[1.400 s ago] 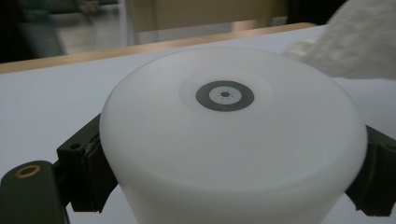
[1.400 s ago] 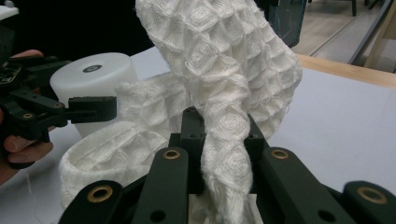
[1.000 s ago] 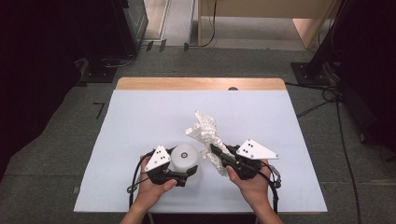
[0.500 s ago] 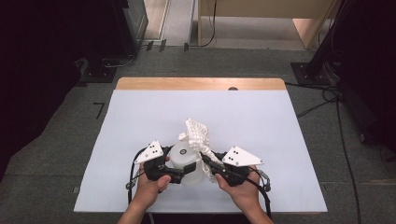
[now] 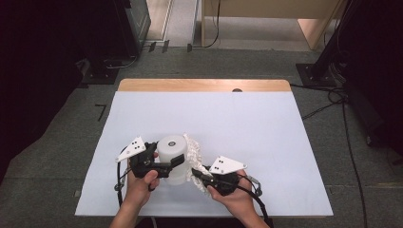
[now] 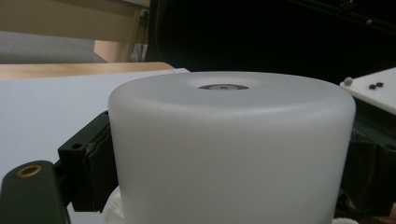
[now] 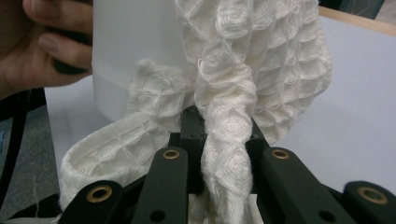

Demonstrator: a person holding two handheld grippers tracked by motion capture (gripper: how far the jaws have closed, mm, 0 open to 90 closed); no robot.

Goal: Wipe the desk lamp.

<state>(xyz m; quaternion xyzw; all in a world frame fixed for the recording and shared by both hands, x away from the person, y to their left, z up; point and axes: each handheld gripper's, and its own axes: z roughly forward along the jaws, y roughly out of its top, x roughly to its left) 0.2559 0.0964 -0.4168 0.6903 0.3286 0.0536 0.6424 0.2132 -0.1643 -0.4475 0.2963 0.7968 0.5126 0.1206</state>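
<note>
Both hands have slid toward the near-left part of the pale blue-white table [image 5: 266, 123] since a second ago, cloth trailing along. Left gripper [image 5: 175, 162] has its jaws clamped on the sides of the upright white frosted plastic cylinder [image 5: 172, 159]. Right gripper [image 5: 198, 175] is nearly shut, pinching the bunched white waffle-weave cloth [image 7: 233, 93], which drapes against the cylinder's right side.

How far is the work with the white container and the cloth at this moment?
Done: the left tongs grip the white container, and the right tongs pinch the waffle cloth. In hand: the cloth lies against the container's side, likely wiping it. Left: probably the other sides; I cannot tell how much is wiped.
</note>
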